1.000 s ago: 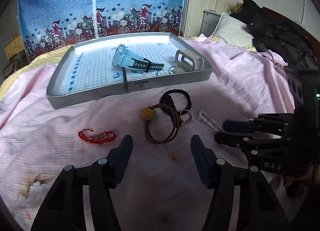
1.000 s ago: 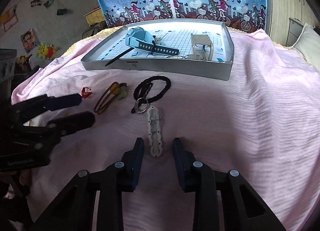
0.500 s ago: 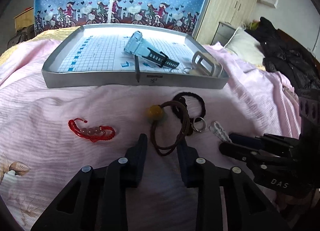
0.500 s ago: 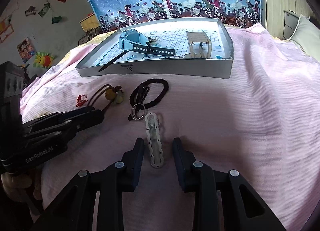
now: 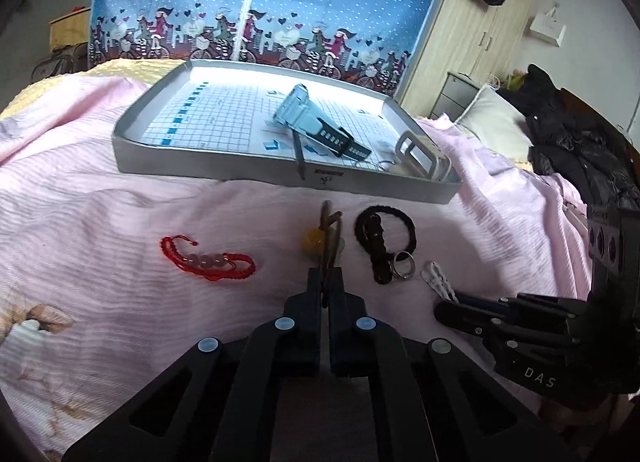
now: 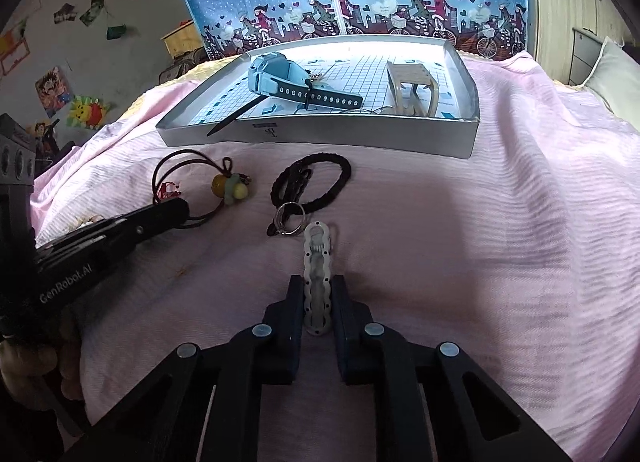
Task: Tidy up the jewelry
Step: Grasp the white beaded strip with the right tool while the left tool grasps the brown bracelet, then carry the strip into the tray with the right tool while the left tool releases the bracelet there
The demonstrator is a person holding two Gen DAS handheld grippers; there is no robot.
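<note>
My left gripper [image 5: 326, 282] is pinched nearly closed on the near end of the brown cord bracelet [image 5: 330, 240], low centre of the left wrist view. My right gripper [image 6: 318, 302] is narrow too, its fingers against both sides of the white hair clip [image 6: 318, 262] on the pink bedspread [image 6: 500, 221], low centre of the right wrist view.

As I judge it, the cord is thin and slack, so it may slip out as I lift, or its yellow bead [image 5: 314, 244] may swing and drag. The clip is flat and smooth; held only near its tail, it could pivot or pop free. The silver ring [image 6: 290, 217] lies just beyond its tip, touching the black braided band [image 6: 310, 183], and could get nudged.

The clip's long axis runs straight away from me toward the grey tray [image 6: 320, 137] in the upper middle. The cord loop stretches the same way in the left view, toward the tray's front wall.
</note>
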